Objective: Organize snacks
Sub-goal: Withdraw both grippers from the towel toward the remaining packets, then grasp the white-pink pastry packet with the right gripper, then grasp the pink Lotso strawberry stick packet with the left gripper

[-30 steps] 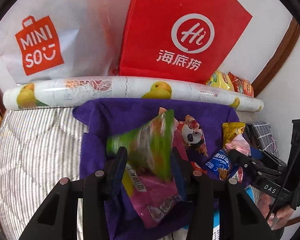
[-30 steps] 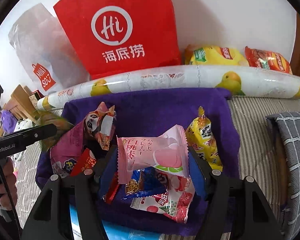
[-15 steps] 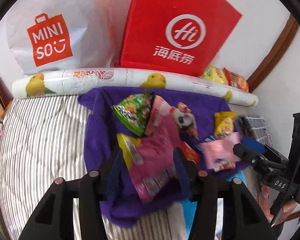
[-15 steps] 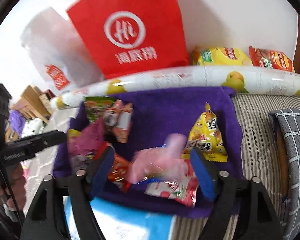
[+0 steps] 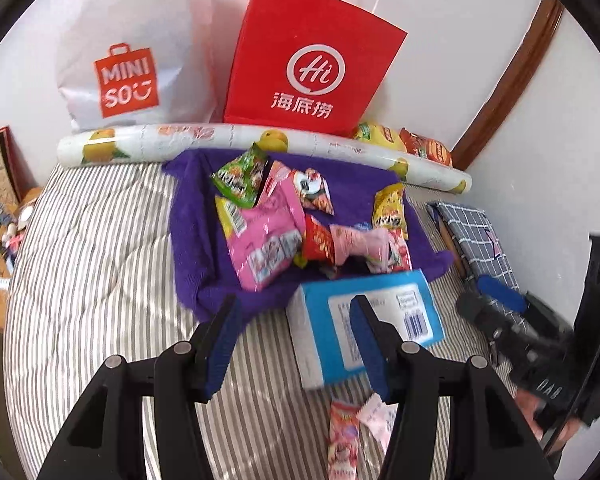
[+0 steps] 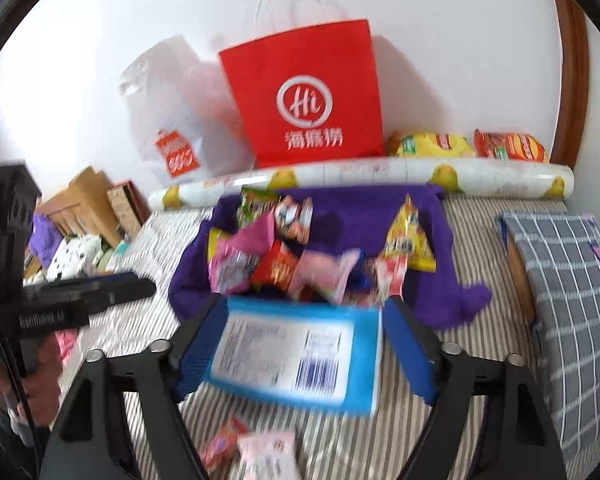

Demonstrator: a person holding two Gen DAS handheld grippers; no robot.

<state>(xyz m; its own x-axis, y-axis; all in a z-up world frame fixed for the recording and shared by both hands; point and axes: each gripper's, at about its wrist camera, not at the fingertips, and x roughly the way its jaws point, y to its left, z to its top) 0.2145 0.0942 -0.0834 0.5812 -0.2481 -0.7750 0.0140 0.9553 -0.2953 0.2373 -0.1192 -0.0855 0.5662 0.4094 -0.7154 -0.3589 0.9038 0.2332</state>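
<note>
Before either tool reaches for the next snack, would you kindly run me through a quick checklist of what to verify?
1. Left tool empty, nothing between its fingers: ok.
2. Right tool empty, jaws closing on nothing: ok.
3. Loose snacks near the edge, the red packet and the pink packet, reachable on the striped bed: ok.
4. Snack pile sits on the purple cloth: ok.
5. Blue box clear of the loose packets: ok.
6. Loose packets' type: cannot tell.
</note>
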